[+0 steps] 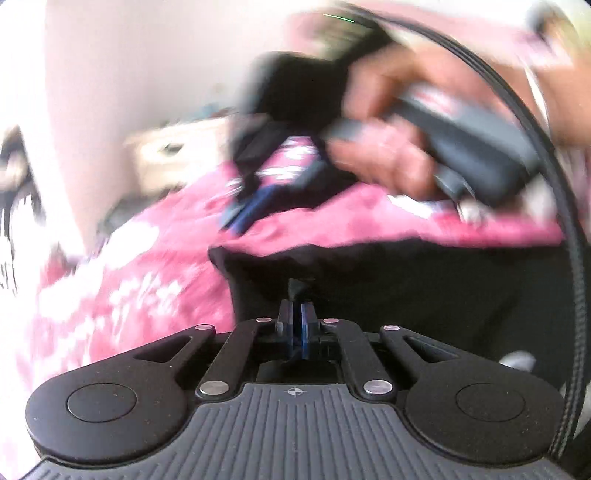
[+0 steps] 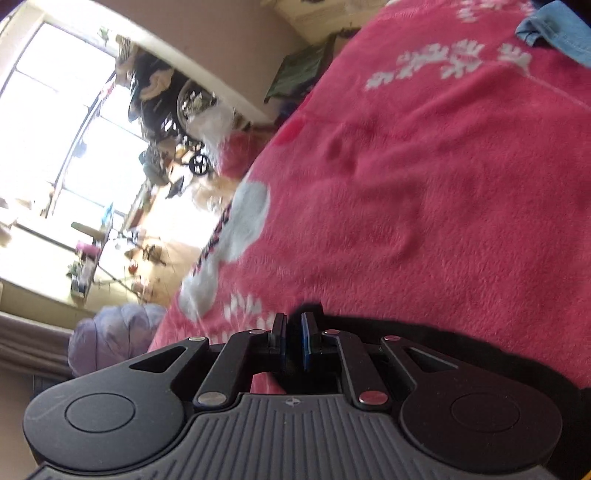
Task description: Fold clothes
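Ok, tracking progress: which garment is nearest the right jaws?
The black one, pinched in the jaws; the blue denim one lies far off across the blanket.

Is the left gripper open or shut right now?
Shut. In the left wrist view, the left gripper has its fingers pressed together, pinching a small tuft of the black garment that lies on the pink blanket.

Behind my jaws a big window [image 2: 55, 122] gave strong daylight. A beige wall [image 2: 229, 48] stood beside it; a pink blanket [image 2: 424, 184] covered the bed.
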Demonstrator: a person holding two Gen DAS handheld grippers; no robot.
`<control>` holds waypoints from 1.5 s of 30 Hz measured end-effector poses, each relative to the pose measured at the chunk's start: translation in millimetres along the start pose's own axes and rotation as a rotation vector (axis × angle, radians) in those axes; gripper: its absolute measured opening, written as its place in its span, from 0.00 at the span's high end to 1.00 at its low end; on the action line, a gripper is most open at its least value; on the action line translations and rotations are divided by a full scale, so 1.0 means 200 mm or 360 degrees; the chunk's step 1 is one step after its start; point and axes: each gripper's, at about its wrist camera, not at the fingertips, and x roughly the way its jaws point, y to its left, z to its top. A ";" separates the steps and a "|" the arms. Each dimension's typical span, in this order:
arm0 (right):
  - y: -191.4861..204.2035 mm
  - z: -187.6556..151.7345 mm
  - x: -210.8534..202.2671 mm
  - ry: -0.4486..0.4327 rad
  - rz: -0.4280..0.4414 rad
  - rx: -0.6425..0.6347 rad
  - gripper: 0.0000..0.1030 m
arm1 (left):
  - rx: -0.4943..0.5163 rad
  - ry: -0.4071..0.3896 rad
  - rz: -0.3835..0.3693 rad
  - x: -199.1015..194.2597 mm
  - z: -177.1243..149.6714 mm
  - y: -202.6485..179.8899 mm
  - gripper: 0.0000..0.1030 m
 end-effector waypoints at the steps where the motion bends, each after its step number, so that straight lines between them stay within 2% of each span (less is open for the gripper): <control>1: -0.01 0.01 -0.01 -0.0029 0.0017 0.0027 0.91 | -0.0142 0.0004 -0.0008 -0.02 0.01 0.06 0.97; 4: -0.01 0.04 0.00 -0.0088 0.0098 0.0113 0.91 | -0.0579 -0.0008 0.0007 -0.08 0.00 0.25 0.97; 7: 0.03 0.06 0.04 -0.0090 0.0142 0.0099 0.91 | -0.0879 -0.0016 0.0084 -0.12 -0.04 0.38 0.97; 9: 0.09 0.05 0.07 -0.0053 0.0146 0.0015 0.90 | -0.1005 0.0026 0.0083 -0.13 -0.07 0.42 0.97; 11: 0.17 0.01 0.11 0.0044 0.0077 -0.0186 0.88 | -0.1029 0.0048 0.0091 -0.12 -0.11 0.47 0.98; 13: 0.27 -0.03 0.15 0.0137 -0.0054 -0.0438 0.84 | -0.0984 0.0057 0.0077 -0.10 -0.14 0.45 0.97; 16: 0.41 -0.10 0.19 0.0196 -0.0235 -0.0807 0.81 | -0.0887 0.0040 0.0040 -0.13 -0.15 0.39 0.97; 18: 0.50 -0.14 0.21 0.0226 -0.0284 -0.0991 0.81 | -0.0763 0.0001 0.0047 -0.11 -0.15 0.33 0.97; 21: 0.61 -0.22 0.23 0.0300 -0.0340 -0.1261 0.74 | -0.0464 -0.0047 0.0074 -0.10 -0.14 0.22 0.97; 24: 0.63 -0.30 0.26 0.0408 -0.0442 -0.1406 0.72 | -0.0250 -0.0057 0.0094 -0.10 -0.15 0.12 0.97; 30: 0.56 -0.40 0.35 0.0536 -0.0612 -0.1563 0.68 | -0.0133 -0.0055 0.0113 -0.08 -0.17 0.07 0.97; 33: 0.51 -0.38 0.36 0.0514 -0.0588 -0.1456 0.69 | -0.0119 -0.0051 0.0121 -0.07 -0.17 0.06 0.97; 35: 0.48 -0.33 0.33 0.0457 -0.0554 -0.1313 0.90 | -0.0147 -0.0054 0.0123 -0.08 -0.17 0.08 0.97; 40: 0.37 -0.18 0.18 0.0301 -0.0361 -0.0861 0.91 | -0.0249 -0.0069 0.0134 -0.11 -0.17 0.13 0.97; 45: 0.25 -0.04 0.06 0.0106 -0.0088 -0.0339 0.92 | -0.0460 -0.0102 0.0166 -0.16 -0.17 0.24 0.97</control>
